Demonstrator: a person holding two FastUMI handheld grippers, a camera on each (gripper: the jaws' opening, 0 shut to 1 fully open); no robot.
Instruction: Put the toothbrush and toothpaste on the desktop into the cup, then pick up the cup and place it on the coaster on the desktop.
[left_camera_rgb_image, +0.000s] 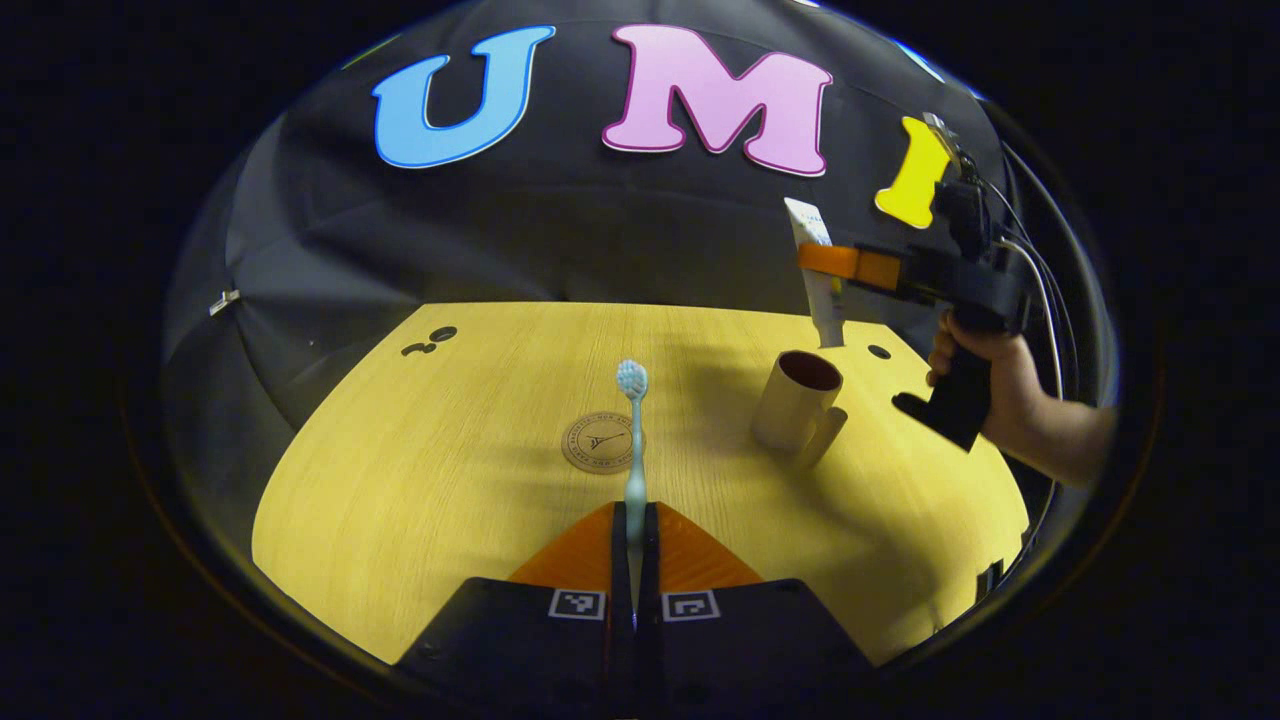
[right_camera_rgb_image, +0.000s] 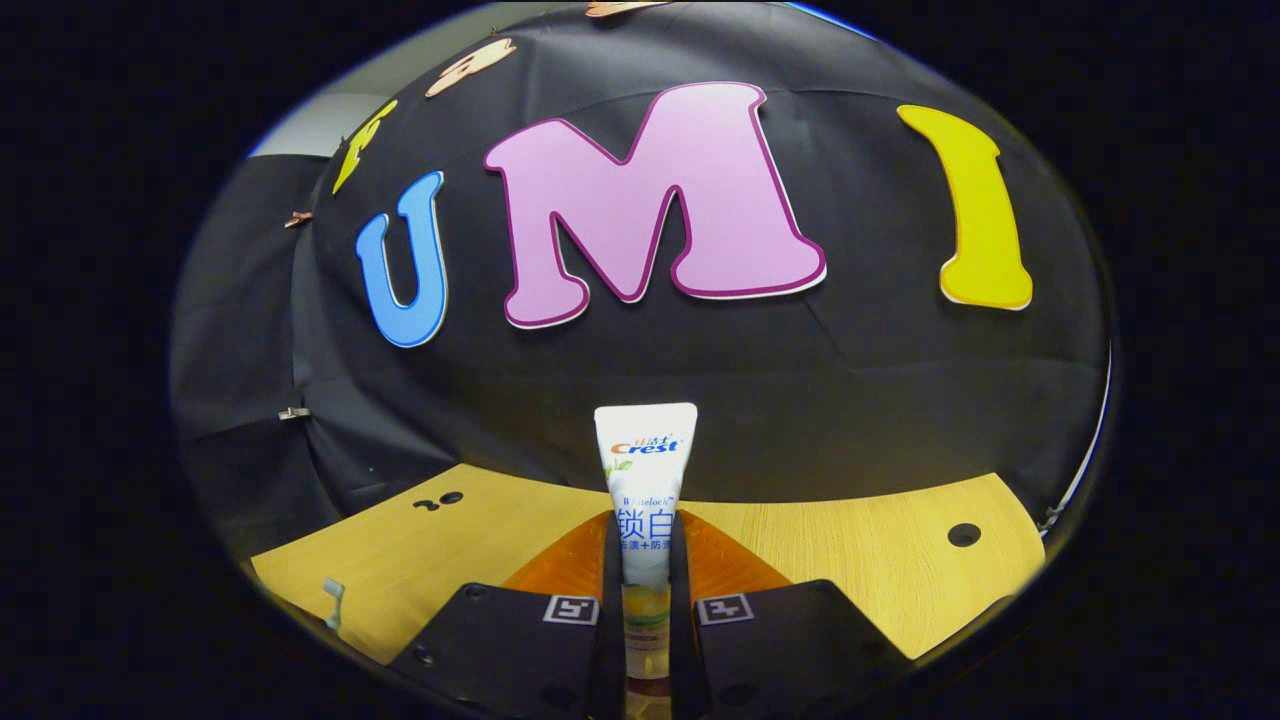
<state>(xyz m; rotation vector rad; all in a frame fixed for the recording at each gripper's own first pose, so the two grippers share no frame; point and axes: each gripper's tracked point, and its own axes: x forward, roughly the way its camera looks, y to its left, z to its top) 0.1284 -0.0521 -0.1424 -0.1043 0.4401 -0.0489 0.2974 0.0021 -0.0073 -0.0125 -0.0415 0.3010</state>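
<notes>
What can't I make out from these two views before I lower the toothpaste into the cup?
- Toothpaste tube, right gripper view: its lower end is hidden between the right gripper's fingers.
- Toothpaste tube, left gripper view: the fingers cover its middle.
- Cup, left gripper view: the inside is too dark to see.
- Toothbrush, left gripper view: the handle's end is hidden inside the left gripper.
- Coaster, left gripper view: its print is too small, and the toothbrush crosses it.

— What do you have under everything?
— A pale yellow wood-grain surface (left_camera_rgb_image: 420, 500) with a rounded front edge.
— Anything set into it?
— You can see small dark round holes (left_camera_rgb_image: 879, 352) near its far edge. Behind it hangs your booth's black cloth wall (right_camera_rgb_image: 850, 400).
</notes>
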